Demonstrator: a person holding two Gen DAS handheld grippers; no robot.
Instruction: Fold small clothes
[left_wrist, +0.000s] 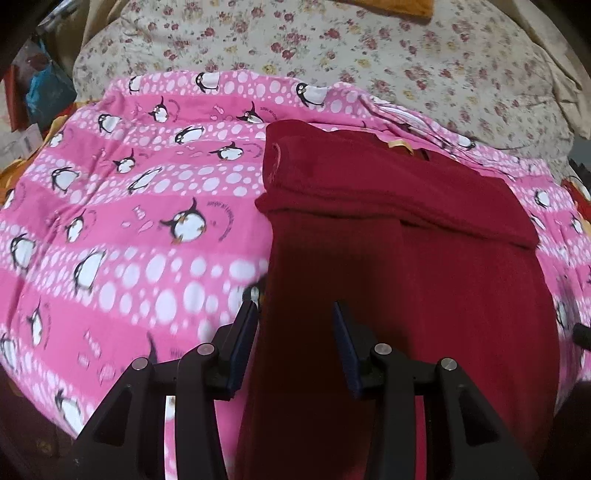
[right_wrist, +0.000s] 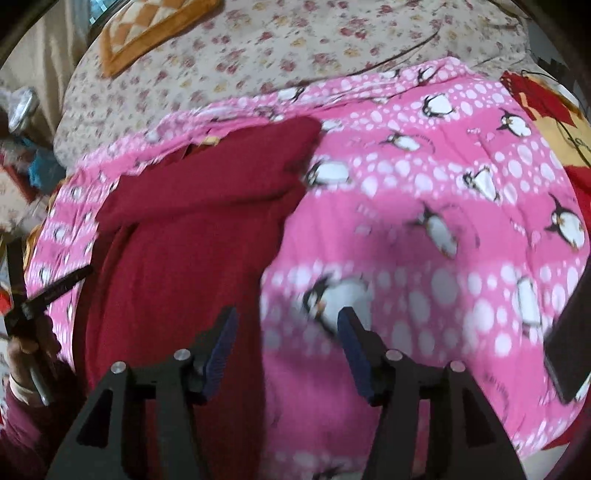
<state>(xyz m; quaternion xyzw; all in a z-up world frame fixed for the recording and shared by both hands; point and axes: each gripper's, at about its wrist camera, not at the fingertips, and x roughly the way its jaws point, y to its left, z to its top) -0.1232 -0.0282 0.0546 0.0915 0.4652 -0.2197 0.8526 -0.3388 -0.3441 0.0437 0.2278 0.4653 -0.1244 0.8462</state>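
So this is all happening on a bed: a cream floral bedspread (left_wrist: 369, 48) covers the far half, and a bright pink penguin-print blanket (left_wrist: 122, 236) is spread over the near part as the work surface. There's an orange-bordered cushion (right_wrist: 147, 29) lying way at the far end on the floral spread.

The thing being folded is a dark red knit garment (left_wrist: 406, 266). It lies lengthwise on the pink blanket, running from the near edge toward the far side, and its far portion is doubled over itself, so you get a thicker folded band across it.

The left gripper (left_wrist: 295, 314) hangs low over the near left edge of the red garment, pointing forward along it. Its jaws are spread apart with nothing between them. The left finger sits about over the garment's edge where it meets the pink, the right finger over the red fabric.

The right gripper (right_wrist: 284, 321) hovers over the garment's right side, jaws also wide apart and not pinching anything. One finger is over red knit, the other over the pink blanket. The right wrist view is kind of smeary. At its left edge you can see the person's left hand (right_wrist: 26, 350) wrapped around the other gripper's handle, in a dark red sleeve.
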